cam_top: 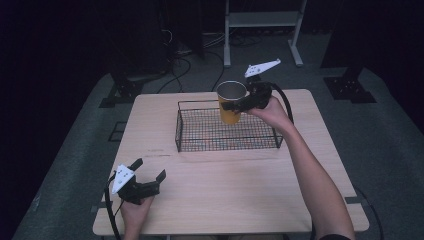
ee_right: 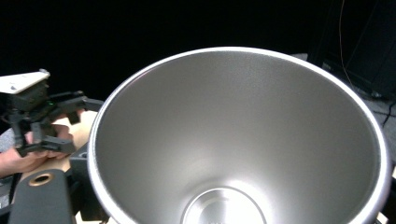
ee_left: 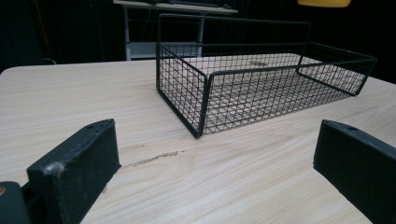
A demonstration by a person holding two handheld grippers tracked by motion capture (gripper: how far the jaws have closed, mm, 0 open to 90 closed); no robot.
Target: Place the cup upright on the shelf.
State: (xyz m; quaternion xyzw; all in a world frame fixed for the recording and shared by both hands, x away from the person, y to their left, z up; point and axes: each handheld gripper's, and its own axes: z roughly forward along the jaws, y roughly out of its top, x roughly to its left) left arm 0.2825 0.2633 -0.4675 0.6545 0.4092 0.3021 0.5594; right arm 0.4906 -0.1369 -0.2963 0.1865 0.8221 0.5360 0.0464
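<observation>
A yellow cup point(cam_top: 229, 118) with a steel inside point(ee_right: 243, 130) hangs upright over the far side of a black wire basket point(cam_top: 225, 143). My right gripper point(cam_top: 235, 106) is shut on the cup's wall just below the rim. One of its fingers point(ee_right: 41, 196) lies against the outside of the cup. My left gripper point(cam_top: 150, 169) rests near the table's front left corner, open with nothing between its jaws. From there the left gripper point(ee_left: 215, 168) faces the basket point(ee_left: 205, 93) across bare wood. The cup's base point(ee_left: 324, 2) shows at the top edge.
The basket sits at the middle back of a light wooden table point(cam_top: 225, 200). Behind the table stand a white shelf frame point(cam_top: 262, 20), floor cables point(cam_top: 180, 65) and dark stand feet point(cam_top: 350, 87). The left gripper point(ee_right: 51, 123) shows far off beside the cup.
</observation>
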